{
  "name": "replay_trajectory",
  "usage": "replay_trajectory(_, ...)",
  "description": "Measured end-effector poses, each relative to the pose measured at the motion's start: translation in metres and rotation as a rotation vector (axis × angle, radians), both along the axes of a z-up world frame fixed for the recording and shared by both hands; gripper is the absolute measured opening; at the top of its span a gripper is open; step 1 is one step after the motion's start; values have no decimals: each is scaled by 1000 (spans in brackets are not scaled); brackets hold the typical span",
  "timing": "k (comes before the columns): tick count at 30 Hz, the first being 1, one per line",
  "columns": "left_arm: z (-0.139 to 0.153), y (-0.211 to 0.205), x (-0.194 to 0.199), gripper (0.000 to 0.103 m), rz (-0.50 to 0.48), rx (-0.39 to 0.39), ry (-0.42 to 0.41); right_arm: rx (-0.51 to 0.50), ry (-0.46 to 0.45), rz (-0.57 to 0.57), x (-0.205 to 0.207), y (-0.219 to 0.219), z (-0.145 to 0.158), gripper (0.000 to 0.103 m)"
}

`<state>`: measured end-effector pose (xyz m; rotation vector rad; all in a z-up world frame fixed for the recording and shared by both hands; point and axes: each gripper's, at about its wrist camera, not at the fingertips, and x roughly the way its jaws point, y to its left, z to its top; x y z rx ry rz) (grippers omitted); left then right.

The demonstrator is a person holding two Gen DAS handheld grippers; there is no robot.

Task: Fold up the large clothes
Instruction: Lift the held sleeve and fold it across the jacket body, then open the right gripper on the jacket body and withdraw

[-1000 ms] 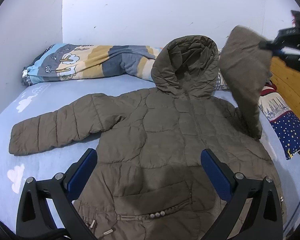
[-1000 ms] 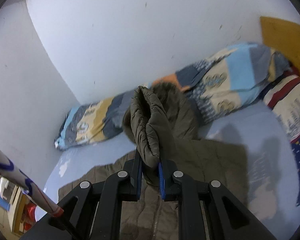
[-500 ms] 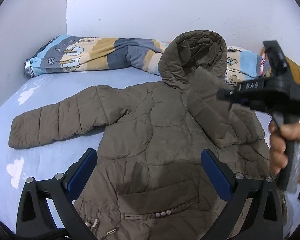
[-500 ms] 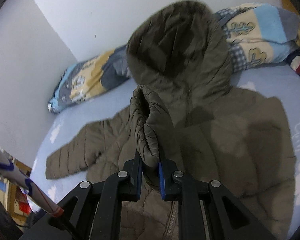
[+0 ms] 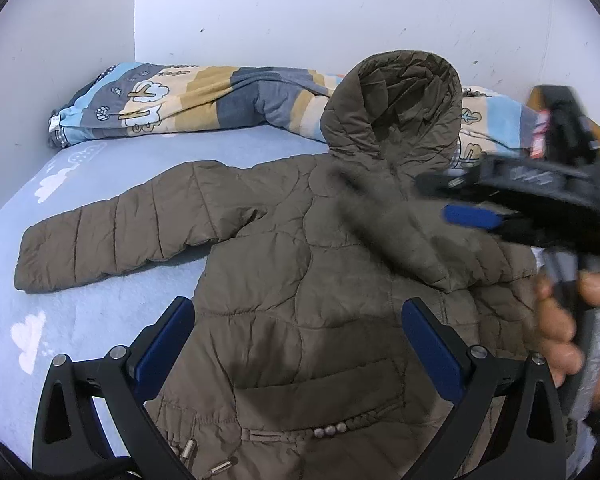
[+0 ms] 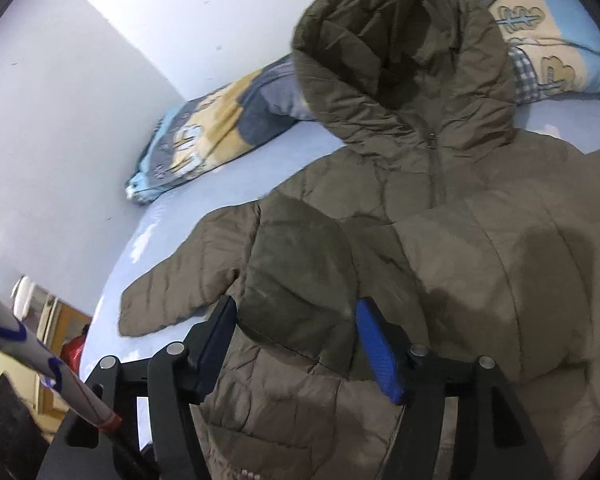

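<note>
One brown hooded coat (image 5: 300, 288) lies front-up on a pale blue bed (image 5: 100, 312), its hood (image 5: 396, 100) resting against a striped, rolled quilt (image 5: 204, 100) at the wall. One sleeve (image 5: 112, 240) stretches flat toward the bed's left side in the left wrist view; the other sleeve (image 6: 296, 280) is folded across the chest, its cuff lying between the fingers of the right gripper (image 6: 296, 344). Those jaws have just been opening and now stand apart, with the cuff between them but the blue pads not pressing on it. In the left wrist view the right gripper (image 5: 452, 200) shows blurred over the coat's far shoulder, with a hand (image 5: 560, 320) around its handle at the right edge. The left gripper (image 5: 296, 344) hangs over the lower front of the coat, above the pocket flap, its jaws spread wide with nothing between them. A white wall (image 5: 340, 12) rises behind the bed, and a white pole with blue marks (image 6: 40, 360) crosses the lower left corner of the right wrist view.
</note>
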<state>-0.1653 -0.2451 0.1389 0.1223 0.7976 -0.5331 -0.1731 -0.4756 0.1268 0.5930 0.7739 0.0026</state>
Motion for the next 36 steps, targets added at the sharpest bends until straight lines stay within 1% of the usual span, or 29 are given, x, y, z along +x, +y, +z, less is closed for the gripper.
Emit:
replay_trajectory(2,-3,0,3,103,5,4,7,8,-37,-3,-10,-9,7,67)
replay_trajectory(3,-4,-1,4,103,7,5,11,6,-51,-30,-18,-19,10,67)
replay_trajectory(5,-7,-2,5,103,7,10,21,-17,-41,-102,-28,-39,12,67)
replay_trajectory(7,-8,-4,5,103,5,14,24,-83,17,-206,-38,-67,7,67)
replay_trajectory(8,-9,-4,4,103,3,16,25,-131,66,-263,-43,-83,1,67)
replay_trajectory(11,-9,-6,2,103,-7,21,15,-220,190,-362,-55,-121,-24,67)
replay_trajectory(12,-10,-7,1,103,-10,25,11,-226,219,-380,-57,-130,-31,67)
replay_trajectory(13,-10,-8,1,103,-13,33,8,-232,275,-395,-60,-142,-46,67)
replay_trajectory(15,-12,-10,1,103,-16,41,9,-226,343,-409,-62,-156,-67,67)
replay_trajectory(16,-13,-10,2,103,-17,45,13,-197,361,-397,-63,-162,-82,67)
replay_trajectory(17,-14,-10,2,103,-17,46,16,-193,359,-391,-63,-163,-87,67)
replay_trajectory(19,-14,-9,4,103,-13,45,18,-220,373,-399,-59,-163,-87,67)
replay_trajectory(20,-14,-8,4,103,-11,42,18,-236,387,-413,-58,-161,-84,67)
replay_trajectory(21,-13,-7,4,103,-8,39,17,-294,400,-445,-54,-153,-73,67)
replay_trajectory(22,-13,-7,5,103,-7,37,17,-339,382,-452,-51,-141,-63,67)
replay_trajectory(23,-12,-6,5,103,-6,36,18,-393,336,-425,-46,-122,-49,67)
replay_trajectory(25,-12,-5,4,103,-4,34,20,-440,263,-338,-37,-89,-33,67)
replay_trajectory(27,-11,-4,4,103,-1,32,21,-408,188,-212,-23,-52,-23,67)
replay_trajectory(28,-9,-2,5,103,3,27,21,-380,169,-164,-19,-38,-21,67)
replay_trajectory(30,-7,1,5,103,8,20,21,-348,161,-98,-6,-14,-25,67)
replay_trajectory(31,-6,2,5,103,11,16,20,-350,167,-74,0,-4,-29,67)
replay_trajectory(33,-5,5,5,103,14,11,19,-367,200,-51,9,9,-39,66)
replay_trajectory(34,-4,7,6,103,14,7,19,-374,240,-42,16,14,-52,66)
replay_trajectory(36,-2,9,6,103,13,3,19,-381,288,-47,24,17,-69,68)
